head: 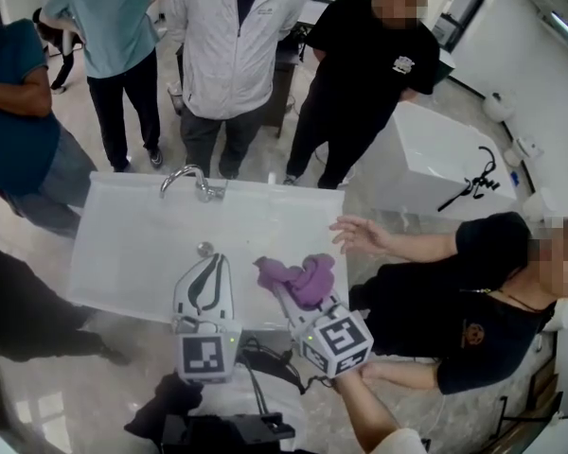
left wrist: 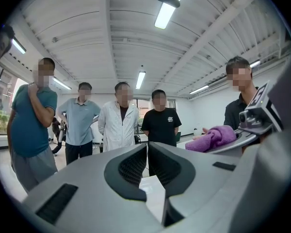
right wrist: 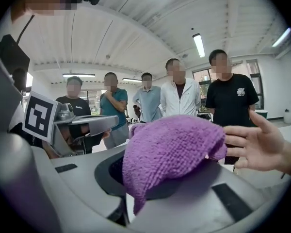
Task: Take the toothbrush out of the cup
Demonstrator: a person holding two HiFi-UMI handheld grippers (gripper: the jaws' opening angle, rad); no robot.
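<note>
No toothbrush or cup shows in any view. My right gripper (head: pixel 282 296) is shut on a purple knitted cloth (head: pixel 303 277), held above the near right part of the white sink (head: pixel 123 253). The cloth (right wrist: pixel 174 149) drapes over the jaws and hides their tips in the right gripper view. My left gripper (head: pixel 215 263) hovers to the left of it over the sink's near edge, its jaws (left wrist: pixel 147 152) together with nothing between them. The cloth (left wrist: pixel 214 137) also appears at the right of the left gripper view.
A chrome faucet (head: pixel 194 180) stands at the sink's far edge, with a drain (head: pixel 204 248) below it. A person's open hand (head: pixel 360 235) reaches over the sink's right edge, close to the cloth. Several people stand behind the sink. A white box (head: pixel 435 159) sits at the right.
</note>
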